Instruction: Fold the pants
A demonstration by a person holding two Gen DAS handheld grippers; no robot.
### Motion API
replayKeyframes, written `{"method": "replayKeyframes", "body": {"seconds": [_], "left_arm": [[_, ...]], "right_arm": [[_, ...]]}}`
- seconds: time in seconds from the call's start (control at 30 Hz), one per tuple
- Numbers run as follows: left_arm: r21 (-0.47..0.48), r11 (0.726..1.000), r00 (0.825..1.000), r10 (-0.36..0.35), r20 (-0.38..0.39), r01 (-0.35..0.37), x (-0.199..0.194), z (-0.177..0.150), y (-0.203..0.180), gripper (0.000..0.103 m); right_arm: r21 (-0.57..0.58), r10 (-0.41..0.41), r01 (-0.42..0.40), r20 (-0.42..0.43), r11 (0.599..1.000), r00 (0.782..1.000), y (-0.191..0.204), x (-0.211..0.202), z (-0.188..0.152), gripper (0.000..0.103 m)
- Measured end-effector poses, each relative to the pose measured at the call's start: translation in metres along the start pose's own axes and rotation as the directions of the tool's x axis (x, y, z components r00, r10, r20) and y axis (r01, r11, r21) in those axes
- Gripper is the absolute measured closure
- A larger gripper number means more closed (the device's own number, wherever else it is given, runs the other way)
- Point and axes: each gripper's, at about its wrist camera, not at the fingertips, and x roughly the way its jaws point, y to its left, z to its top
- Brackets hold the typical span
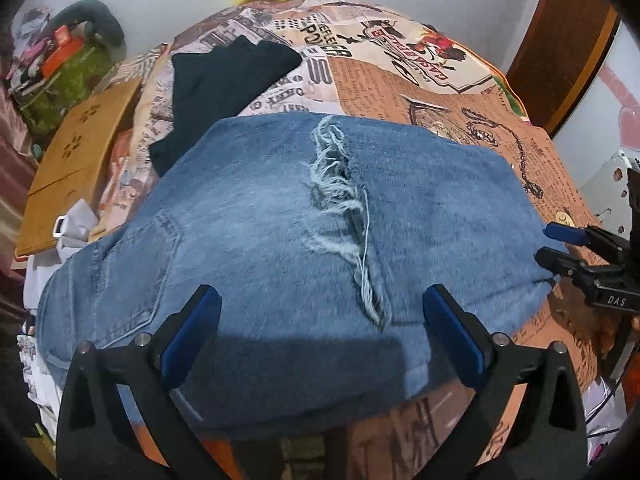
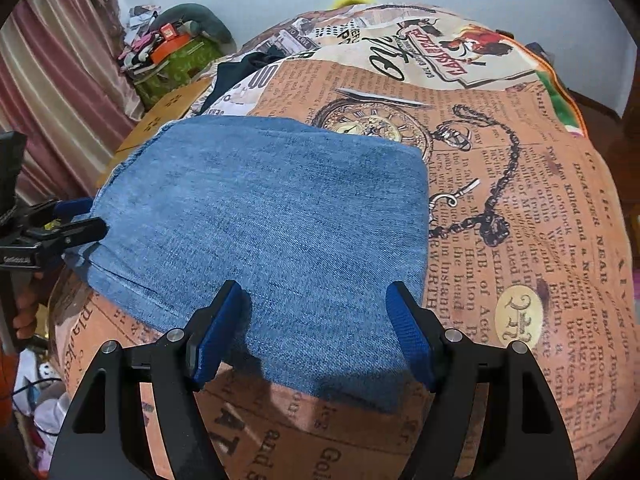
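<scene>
Blue ripped jeans lie folded into a flat rectangle on a bed with a newspaper-print sheet. A frayed tear runs down the middle of the top layer. My left gripper hovers open over the near edge of the denim, nothing between its fingers. In the right wrist view, the right gripper is open above the near edge of the jeans. Each gripper shows at the side of the other's view, the right gripper and the left gripper, both at the jeans' edges.
A black garment lies on the bed behind the jeans. A cardboard box and white cloth sit off the bed's left side, with a cluttered green bag beyond. A striped curtain hangs on the left.
</scene>
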Motion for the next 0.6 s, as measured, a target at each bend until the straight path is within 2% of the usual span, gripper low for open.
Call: {"method": "replayKeyframes", "body": {"seconds": [0.17, 0.3, 0.4, 0.6], "left_arm": [[-0.014, 0.997, 0.994, 0.08, 0.081, -0.079, -0.028, -0.003, 0.013, 0.0], [-0.11, 0.991, 0.982, 0.1, 0.159, -0.083, -0.057, -0.002, 0.044, 0.0], [-0.198, 0.976, 0.969, 0.135, 0.209, -0.093, -0.076, -0.005, 0.073, 0.0], [-0.351, 0.932, 0.963, 0.17, 0.209, -0.088, -0.092, -0.026, 0.133, 0.0]], "right_arm": [[-0.052, -0.045, 0.045, 0.01, 0.998, 0.999, 0.01, -0.013, 0.009, 0.032], [-0.092, -0.056, 0.063, 0.075, 0.994, 0.996, 0.027, -0.029, 0.022, 0.032], [-0.127, -0.055, 0.072, 0.132, 0.989, 0.99, 0.043, -0.04, 0.035, 0.032], [-0.205, -0.011, 0.054, 0.203, 0.977, 0.979, 0.085, -0.041, 0.059, 0.031]]}}
